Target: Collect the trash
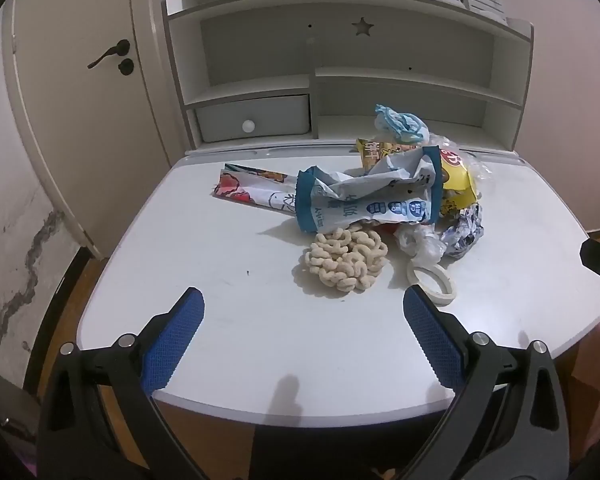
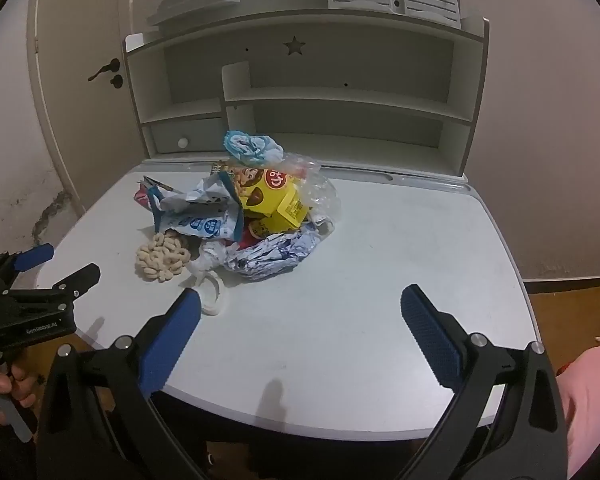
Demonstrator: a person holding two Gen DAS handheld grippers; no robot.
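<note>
A heap of trash lies on the white desk [image 1: 204, 240]: a crumpled blue-and-white wrapper [image 1: 364, 196], a flat red-patterned wrapper [image 1: 248, 188], a yellow snack bag [image 2: 274, 198], a silver foil wrapper [image 2: 272, 256], a light-blue crumpled tissue [image 1: 400, 122], clear plastic, a pile of beige puffed snacks [image 1: 346, 262] and a white tape ring [image 1: 432, 282]. My left gripper [image 1: 304, 304] hangs open over the desk's near edge, short of the snacks. My right gripper [image 2: 300, 302] is open too, with the tape ring [image 2: 212, 298] beside its left fingertip. Neither holds anything.
A white shelf unit [image 1: 340, 64] with a small drawer [image 1: 256, 118] stands at the desk's back. A door [image 1: 80, 100] with a dark handle is to the left. The desk's right half [image 2: 420, 240] is bare. A pink sleeve [image 2: 592, 392] shows at the right.
</note>
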